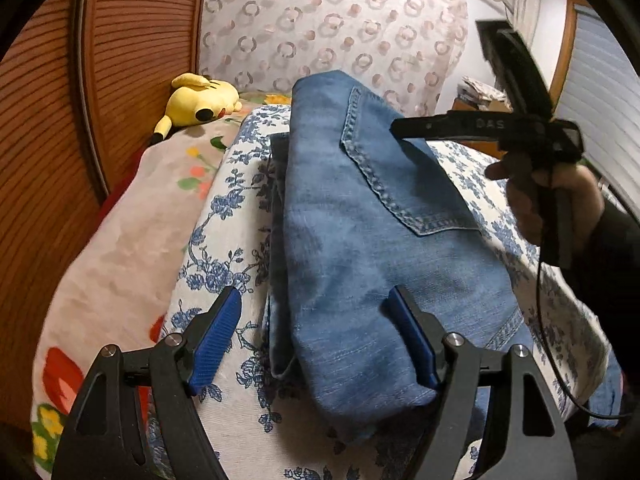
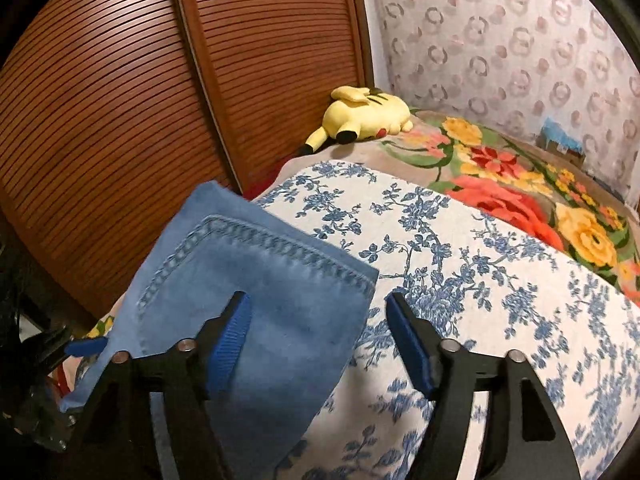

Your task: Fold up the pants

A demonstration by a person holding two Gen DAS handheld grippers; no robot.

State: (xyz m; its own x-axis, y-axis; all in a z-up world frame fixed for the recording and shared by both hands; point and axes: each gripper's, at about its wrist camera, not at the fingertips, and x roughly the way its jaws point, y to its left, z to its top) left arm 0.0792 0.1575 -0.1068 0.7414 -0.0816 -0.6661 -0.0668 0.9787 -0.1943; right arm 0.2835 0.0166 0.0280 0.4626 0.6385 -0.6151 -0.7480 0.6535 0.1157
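Folded blue jeans (image 1: 372, 248) lie in a thick stack on a white cloth with blue flowers (image 1: 216, 256), back pocket up. My left gripper (image 1: 316, 320) hovers open over the stack's near left edge. One blue pad is over the cloth and the other over the denim, and neither presses. In the right wrist view my right gripper (image 2: 320, 320) is open above the jeans' pocket corner (image 2: 260, 280), with nothing held. One black finger of it (image 1: 452, 127) shows above the pocket in the left wrist view, carried by a hand (image 1: 552, 200).
A yellow plush toy (image 2: 364, 116) lies at the back on a bright flowered blanket (image 2: 520, 184). A brown slatted wooden door (image 2: 120, 100) stands on the left and a patterned curtain (image 2: 500, 40) behind. A thin black cable (image 1: 540, 300) hangs from the right hand.
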